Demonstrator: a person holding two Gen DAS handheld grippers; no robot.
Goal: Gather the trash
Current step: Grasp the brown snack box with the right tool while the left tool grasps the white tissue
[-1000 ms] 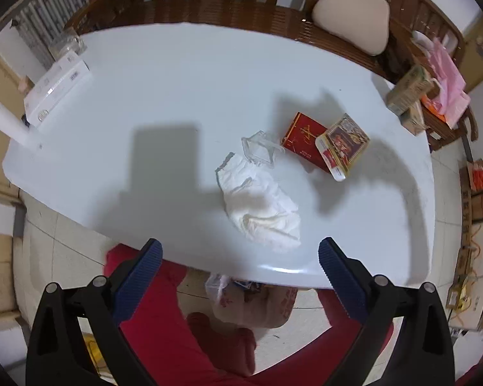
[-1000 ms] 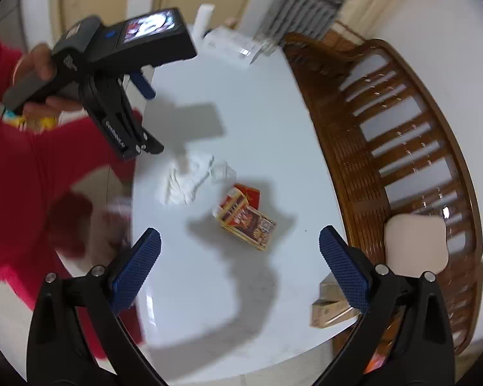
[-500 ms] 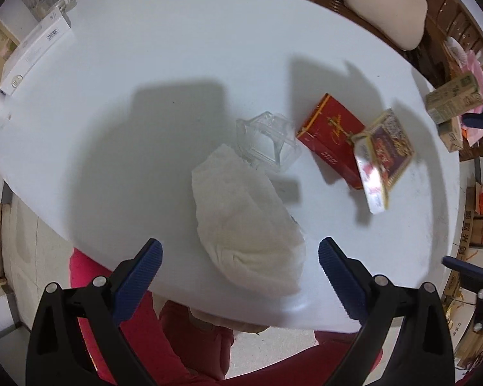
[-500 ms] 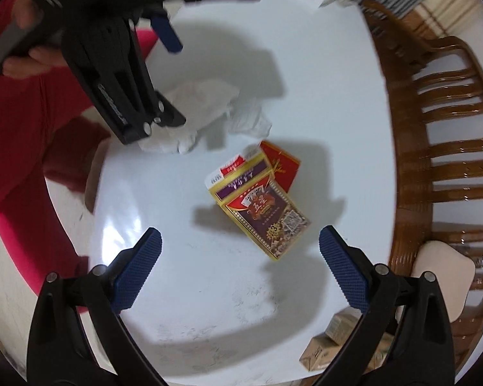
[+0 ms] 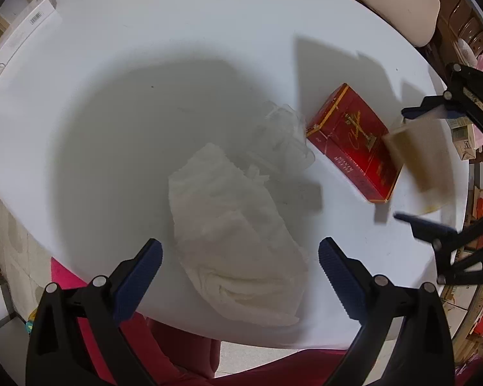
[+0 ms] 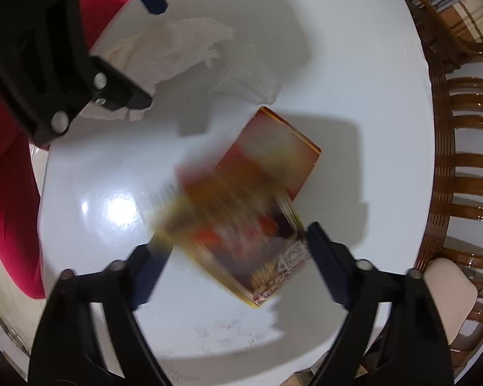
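A crumpled white tissue (image 5: 238, 244) lies near the front edge of the white table (image 5: 177, 48). My left gripper (image 5: 240, 273) is open, its jaws on either side of the tissue's near end. A clear plastic wrapper (image 5: 280, 141) lies just beyond the tissue. A red cigarette box (image 5: 354, 141) lies to the right. A yellow patterned box (image 6: 241, 234), blurred, lies partly on the red box (image 6: 273, 141). My right gripper (image 6: 235, 263) is open with its jaws on either side of the yellow box. The right gripper also shows in the left wrist view (image 5: 415, 164).
A long white carton (image 5: 19, 41) lies at the table's far left. Wooden chairs (image 6: 460, 148) ring the far side, one with a beige cushion (image 5: 399, 3). Red-clothed legs (image 6: 6, 199) are at the table's near edge. Small cartons (image 5: 463, 138) stand beyond the right edge.
Both grippers have come down close to the table. The left now straddles the tissue; the right now straddles the yellow box, which appears blurred.
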